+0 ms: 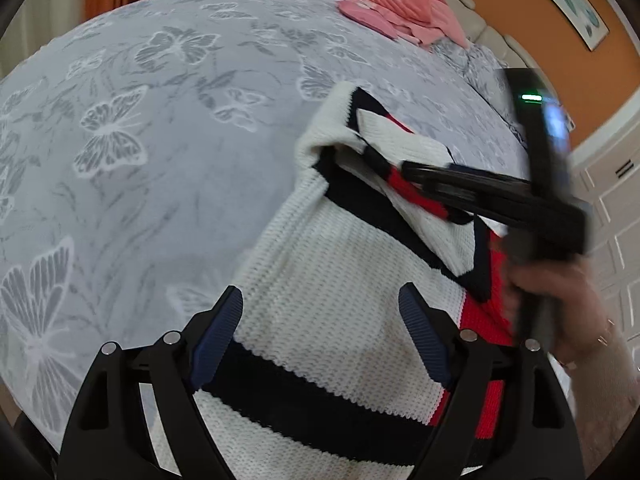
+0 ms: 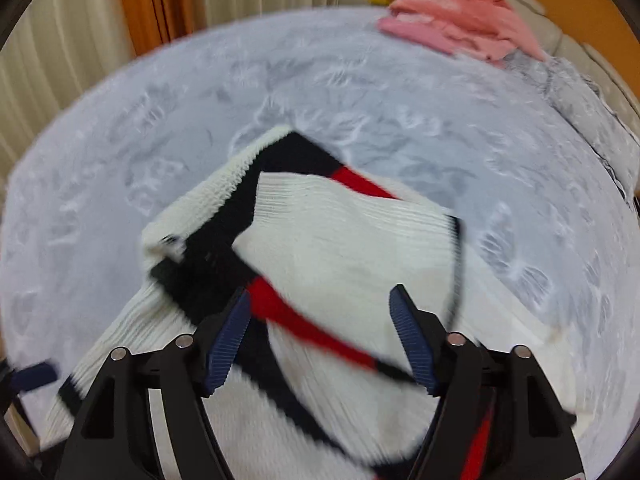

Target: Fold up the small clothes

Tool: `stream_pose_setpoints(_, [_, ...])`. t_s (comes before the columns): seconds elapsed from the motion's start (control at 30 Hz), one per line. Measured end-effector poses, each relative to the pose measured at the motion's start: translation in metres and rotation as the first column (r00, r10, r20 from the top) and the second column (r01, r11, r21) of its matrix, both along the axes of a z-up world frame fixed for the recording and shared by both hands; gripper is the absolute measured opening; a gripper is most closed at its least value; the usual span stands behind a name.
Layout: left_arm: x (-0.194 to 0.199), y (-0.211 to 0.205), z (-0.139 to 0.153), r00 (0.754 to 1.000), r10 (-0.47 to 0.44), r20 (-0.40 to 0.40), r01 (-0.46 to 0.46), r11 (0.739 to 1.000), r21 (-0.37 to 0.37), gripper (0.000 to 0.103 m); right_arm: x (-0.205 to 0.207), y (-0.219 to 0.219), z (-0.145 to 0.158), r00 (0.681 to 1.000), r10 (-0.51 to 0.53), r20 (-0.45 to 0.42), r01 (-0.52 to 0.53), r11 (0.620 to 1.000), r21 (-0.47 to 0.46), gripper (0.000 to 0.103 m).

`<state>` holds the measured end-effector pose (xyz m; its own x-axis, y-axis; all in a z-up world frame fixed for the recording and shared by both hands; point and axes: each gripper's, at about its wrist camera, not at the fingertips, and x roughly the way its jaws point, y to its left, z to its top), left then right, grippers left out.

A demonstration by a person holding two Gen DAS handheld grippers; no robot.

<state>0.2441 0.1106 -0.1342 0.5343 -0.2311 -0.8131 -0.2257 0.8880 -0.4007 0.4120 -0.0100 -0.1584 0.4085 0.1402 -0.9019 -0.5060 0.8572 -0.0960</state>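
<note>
Sweater (image 1: pixel 340 304), white knit with navy and red stripes, lies on the bed (image 1: pixel 180 160) near its front edge, partly folded: 1 ribbed white panel is turned over the body, with navy and red bands showing along the fold. The bed carries a grey butterfly-print cover.

We log the left gripper (image 1: pixel 320 340) as released: its 2 blue-padded fingers (image 1: pixel 218 340) stand wide apart above the sweater's lower white section, nothing between them. Whether the pads touch the knit we cannot tell.

The right gripper (image 2: pixel 320 340) is likewise spread open over the folded panel, 2 blue pads apart, gripping nothing. In the left wrist view its fingers reach in from the right side, lying across the navy and red band at the fold, with the person's right hand (image 1: pixel 560 296) on the handle; that view is motion-blurred there.

A pile of pink clothes (image 1: pixel 400 12) sits at the bed's far right corner, well apart from the sweater. Orange and cream curtains (image 2: pixel 140 8) hang beyond the far edge
</note>
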Motion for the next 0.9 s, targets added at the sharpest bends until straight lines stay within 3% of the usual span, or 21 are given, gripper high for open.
stream_pose_setpoints(0.03, [0.000,0.002,0.000,1.000,0.004,-0.003,-0.004,1.000,-0.004,0.078,0.007,0.001,-0.007,0.999,-0.015,-0.032,0.014,1.000,-0.007,0.011])
stream_pose_setpoints(0.1, [0.002,0.008,0.001,1.000,0.003,0.001,-0.003,1.000,-0.005,0.078,0.015,-0.014,-0.002,0.994,-0.087,-0.070,0.093,0.993,0.078,0.007])
stream_pose_setpoints(0.17, [0.003,0.012,0.003,1.000,-0.003,0.015,0.003,1.000,-0.012,0.078,0.005,-0.056,0.033,0.979,-0.202,-0.041,0.205,0.942,0.264,0.006])
stream_pose_setpoints(0.23, [0.006,0.015,0.005,1.000,-0.007,0.030,0.008,0.999,-0.032,0.078,-0.017,-0.112,0.064,0.943,-0.326,-0.065,0.317,0.822,0.474,0.006])
stream_pose_setpoints(0.27, [0.009,0.016,0.005,0.999,-0.013,0.038,0.015,0.998,-0.056,0.078,-0.033,-0.145,0.074,0.916,-0.390,-0.094,0.372,0.737,0.565,0.006])
stream_pose_setpoints(0.3, [0.012,0.016,0.005,0.999,-0.014,0.039,0.017,0.997,-0.077,0.079,-0.053,-0.179,0.077,0.882,-0.456,-0.122,0.426,0.656,0.623,0.006])
stream_pose_setpoints(0.37, [0.025,0.012,0.003,0.999,-0.011,0.032,0.016,0.990,-0.139,0.079,-0.087,-0.232,0.063,0.790,-0.591,-0.165,0.549,0.561,0.619,0.007])
stream_pose_setpoints(0.43, [0.041,0.005,0.000,1.000,-0.008,0.022,0.012,0.982,-0.190,0.079,-0.102,-0.261,0.026,0.715,-0.670,-0.199,0.662,0.559,0.499,0.007])
stream_pose_setpoints(0.47, [0.054,0.001,-0.004,1.000,-0.001,0.021,0.005,0.975,-0.223,0.080,-0.105,-0.269,0.010,0.694,-0.683,-0.226,0.695,0.555,0.456,0.008])
stream_pose_setpoints(0.63, [0.109,-0.004,-0.029,0.993,0.086,-0.077,-0.107,0.942,-0.318,0.079,-0.104,-0.286,-0.019,0.665,-0.676,-0.317,0.736,0.520,0.435,0.016])
stream_pose_setpoints(0.7, [0.128,0.001,-0.040,0.984,0.126,-0.126,-0.160,0.935,-0.318,0.079,-0.097,-0.289,-0.019,0.662,-0.673,-0.331,0.737,0.502,0.453,0.024])
stream_pose_setpoints(0.73, [0.132,0.003,-0.045,0.980,0.137,-0.142,-0.178,0.928,-0.329,0.079,-0.094,-0.290,-0.018,0.662,-0.677,-0.322,0.734,0.499,0.460,0.036])
stream_pose_setpoints(0.77, [0.136,0.006,-0.050,0.976,0.150,-0.160,-0.198,0.917,-0.345,0.071,-0.091,-0.293,-0.016,0.660,-0.684,-0.311,0.733,0.495,0.466,0.046])
stream_pose_setpoints(0.8, [0.139,0.009,-0.055,0.970,0.166,-0.179,-0.223,0.904,-0.365,0.065,-0.091,-0.297,-0.016,0.662,-0.682,-0.309,0.730,0.495,0.471,0.044])
stream_pose_setpoints(0.83, [0.141,0.011,-0.058,0.967,0.171,-0.187,-0.231,0.898,-0.374,0.049,-0.085,-0.297,-0.016,0.675,-0.667,-0.314,0.720,0.506,0.474,0.020])
stream_pose_setpoints(0.87, [0.144,0.011,-0.057,0.968,0.165,-0.190,-0.225,0.905,-0.361,0.024,-0.080,-0.296,-0.015,0.686,-0.657,-0.314,0.713,0.519,0.472,0.008])
stream_pose_setpoints(0.9, [0.146,0.010,-0.053,0.972,0.152,-0.178,-0.208,0.911,-0.357,0.015,-0.083,-0.297,-0.003,0.704,-0.650,-0.285,0.688,0.526,0.500,0.008])
